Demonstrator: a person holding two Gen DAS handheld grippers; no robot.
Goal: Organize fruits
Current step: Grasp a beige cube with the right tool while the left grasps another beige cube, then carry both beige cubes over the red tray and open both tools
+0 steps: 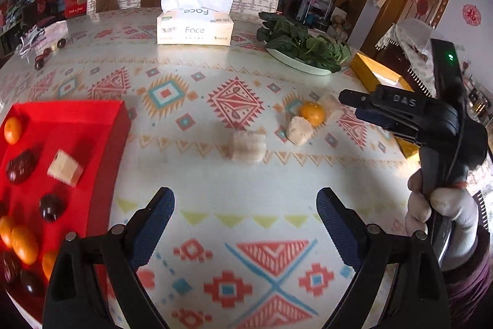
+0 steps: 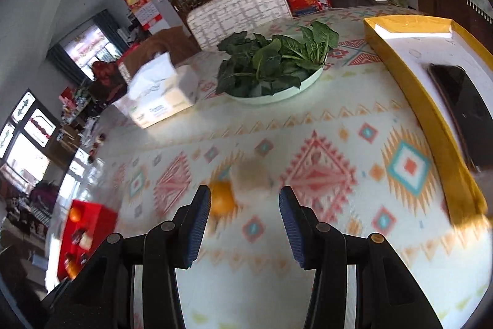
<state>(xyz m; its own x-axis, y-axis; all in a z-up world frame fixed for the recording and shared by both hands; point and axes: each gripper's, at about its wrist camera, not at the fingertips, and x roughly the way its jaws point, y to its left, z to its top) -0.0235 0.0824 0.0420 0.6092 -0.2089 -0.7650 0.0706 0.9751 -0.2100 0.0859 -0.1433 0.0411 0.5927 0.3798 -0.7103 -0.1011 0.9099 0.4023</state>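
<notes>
Fruit still loose on my patterned tablecloth (image 1: 215,199): one round orange mandarin (image 1: 312,113), flanked by three pale, rough-cut cubes (image 1: 248,147), possibly sugarcane or some peeled fruit; I cannot tell which. Red shallow cardboard tray (image 1: 118,125) at the left edge, holding more mandarins, dark red jujube-like fruits and one pale cube. Yellow-rimmed box (image 2: 409,76) at the right, no fruit visible in it. My left gripper (image 1: 245,216): jaws wide apart, nothing between them, hovering just beside the tray. My right gripper (image 2: 245,224): jaws partly apart, empty, aimed at the mandarin, which sits just ahead of its left finger. Handling note: I judge the pick needs recentring leftward so the mandarin lies squarely between both pads, then closing gently, since round fruit rolls.
</notes>
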